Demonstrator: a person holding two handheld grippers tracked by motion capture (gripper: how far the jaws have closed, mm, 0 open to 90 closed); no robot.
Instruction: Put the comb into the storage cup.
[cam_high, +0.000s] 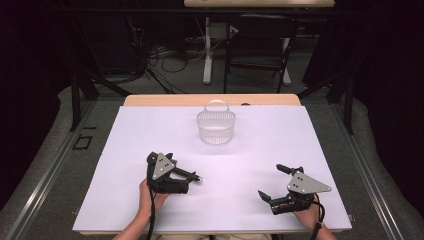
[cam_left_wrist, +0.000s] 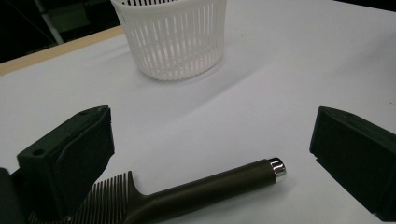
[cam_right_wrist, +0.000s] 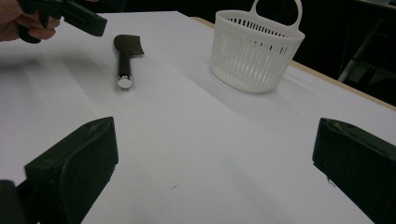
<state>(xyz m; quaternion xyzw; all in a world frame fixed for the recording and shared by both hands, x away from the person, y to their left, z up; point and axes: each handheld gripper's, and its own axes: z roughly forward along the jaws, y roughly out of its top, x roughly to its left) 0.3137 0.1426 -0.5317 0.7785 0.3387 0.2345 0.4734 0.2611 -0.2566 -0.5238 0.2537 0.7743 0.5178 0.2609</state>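
Brown, rigid plastic comb (cam_left_wrist: 187, 193) with a chrome-capped handle lies flat on the white bench (cam_high: 150, 135) between the wide-open, empty left gripper (cam_left_wrist: 210, 154) (right gripper (cam_right_wrist: 215, 168) likewise agape), probably light and best pinched mid-handle, near the white slotted plastic basket (cam_high: 216, 126).

basket (cam_high: 216, 127) far centre of table (cam_high: 150, 135), comb (cam_high: 186, 174) nearer, left
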